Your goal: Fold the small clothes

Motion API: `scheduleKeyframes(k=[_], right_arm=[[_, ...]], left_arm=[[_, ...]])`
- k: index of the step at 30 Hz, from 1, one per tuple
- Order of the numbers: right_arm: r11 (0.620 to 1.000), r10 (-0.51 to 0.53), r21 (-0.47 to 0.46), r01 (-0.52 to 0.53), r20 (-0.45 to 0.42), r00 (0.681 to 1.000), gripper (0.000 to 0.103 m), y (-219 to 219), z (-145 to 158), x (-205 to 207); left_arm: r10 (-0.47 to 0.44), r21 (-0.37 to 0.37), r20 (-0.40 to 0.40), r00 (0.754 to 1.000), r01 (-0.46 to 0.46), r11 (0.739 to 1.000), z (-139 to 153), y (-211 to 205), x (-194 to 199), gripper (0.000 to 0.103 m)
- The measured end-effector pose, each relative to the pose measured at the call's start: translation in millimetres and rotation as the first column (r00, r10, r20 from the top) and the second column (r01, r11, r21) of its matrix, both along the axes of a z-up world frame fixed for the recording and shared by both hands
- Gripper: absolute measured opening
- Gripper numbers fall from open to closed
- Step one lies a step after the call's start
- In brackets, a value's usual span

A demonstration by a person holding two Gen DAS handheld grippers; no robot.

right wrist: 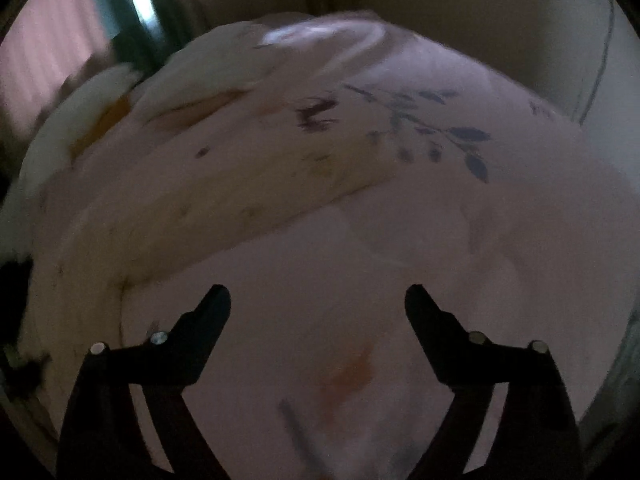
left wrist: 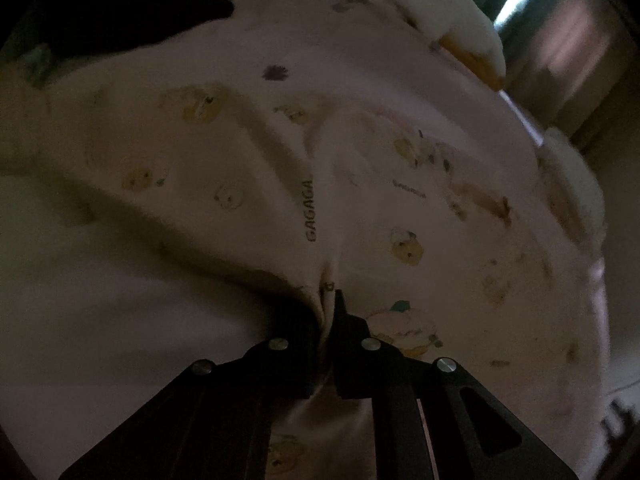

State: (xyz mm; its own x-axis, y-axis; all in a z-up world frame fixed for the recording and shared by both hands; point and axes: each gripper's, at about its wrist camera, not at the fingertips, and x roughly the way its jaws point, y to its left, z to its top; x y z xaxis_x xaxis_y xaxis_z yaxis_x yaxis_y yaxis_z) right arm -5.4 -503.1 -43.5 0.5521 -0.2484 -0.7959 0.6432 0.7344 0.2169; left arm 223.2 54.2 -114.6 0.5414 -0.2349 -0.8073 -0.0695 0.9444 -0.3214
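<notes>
Left gripper (left wrist: 326, 300) pinching the garment, right gripper (right wrist: 318, 300) spread and empty.

Left: black fingers clamped on a fold of the cream printed garment (left wrist: 280, 168), bottom centre of frame; cloth with "GAGAGA" text and small bear prints fills mid-frame over the pink bedsheet (left wrist: 360, 52). Dark item (left wrist: 132, 4) upper left. Right: jaws wide apart at lower frame, nothing between them, above bare pink bedsheet; garment edge runs mid-left; view blurred.

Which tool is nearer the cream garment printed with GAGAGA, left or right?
Left. The left tool is shut on a pinch of the GAGAGA garment. The right tool hangs open over bare pink sheet, beside it.
</notes>
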Motion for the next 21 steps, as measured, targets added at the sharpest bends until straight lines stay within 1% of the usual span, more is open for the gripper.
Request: scheduleKeyframes(k=[1, 2, 3, 4, 5, 6, 7, 8, 10, 11, 12, 15, 18, 20, 21], right_arm=[[0.999, -0.012, 0.044, 0.011, 0.007, 1.0, 0.069, -13.8, -3.0, 3.8], [0.992, -0.038, 0.123, 0.034, 0.03, 0.999, 0.067, -37.0, -8.6, 9.7], [0.983, -0.051, 0.181, 0.042, 0.048, 0.998, 0.061, -50.5, -12.8, 12.6], [0.971, -0.079, 0.233, 0.062, 0.061, 0.995, 0.054, -62.9, -17.1, 14.9], [0.951, -0.115, 0.296, 0.087, 0.078, 0.99, 0.05, -77.4, -23.9, 20.0], [0.94, -0.132, 0.326, 0.099, 0.081, 0.988, 0.045, -83.7, -27.8, 23.2], [0.932, -0.151, 0.344, 0.117, 0.075, 0.986, 0.045, -89.9, -31.5, 27.0], [0.929, -0.173, 0.341, 0.143, 0.058, 0.983, 0.045, -96.6, -36.3, 35.5], [0.929, -0.18, 0.333, 0.162, 0.024, 0.983, 0.044, -101.9, -42.8, 47.9], [0.923, -0.192, 0.34, 0.178, 0.009, 0.981, 0.043, -106.0, -47.3, 54.3], [0.918, -0.196, 0.353, 0.179, 0.014, 0.98, 0.042, -109.1, -50.5, 59.8], [0.914, -0.22, 0.355, 0.198, 0.022, 0.975, 0.029, -117.9, -53.2, 75.3], [0.904, -0.25, 0.36, 0.23, 0.007, 0.968, 0.028, -123.8, -54.6, 84.7], [0.915, -0.239, 0.331, 0.229, -0.011, 0.971, 0.02, -122.0, -54.1, 90.9], [0.922, -0.236, 0.311, 0.23, -0.021, 0.972, 0.015, -121.1, -54.1, 87.3]], left_arm=[[-0.002, 0.032, 0.009, 1.0, 0.002, 0.999, 0.7, -4.2, -0.9, 0.01], [-0.008, 0.071, 0.022, 1.0, 0.007, 0.997, 1.3, -9.3, -2.1, 0.01], [-0.012, 0.095, 0.031, 0.999, 0.009, 0.995, 1.6, -12.7, -2.7, 0.01], [-0.015, 0.118, 0.041, 0.999, 0.011, 0.993, 1.4, -16.0, -3.1, 0.01], [-0.019, 0.134, 0.047, 0.999, 0.012, 0.991, 0.9, -17.8, -4.5, 0.01], [-0.02, 0.137, 0.05, 0.999, 0.013, 0.991, 0.5, -17.2, -4.2, 0.01], [-0.019, 0.124, 0.049, 0.999, 0.013, 0.992, 0.1, -14.1, -3.4, 0.01], [-0.018, 0.103, 0.048, 0.999, 0.013, 0.995, -0.2, -8.8, -2.7, 0.01], [-0.013, 0.061, 0.048, 0.999, 0.01, 0.998, -3.0, 0.4, -2.0, 0.01], [-0.012, 0.054, 0.05, 0.999, 0.009, 0.999, -3.6, 1.6, -2.2, 0.01], [-0.012, 0.051, 0.052, 0.999, 0.009, 0.999, -4.1, 1.7, -2.0, 0.01], [-0.015, 0.085, 0.062, 0.998, 0.009, 0.996, -4.3, -4.9, -2.1, 0.01], [-0.021, 0.125, 0.069, 0.997, 0.012, 0.992, -4.5, -9.8, -2.2, 0.01], [-0.021, 0.129, 0.071, 0.997, 0.012, 0.992, -4.7, -10.1, -4.1, 0.01], [-0.02, 0.127, 0.072, 0.997, 0.011, 0.992, -4.3, -9.5, -5.9, 0.01]])
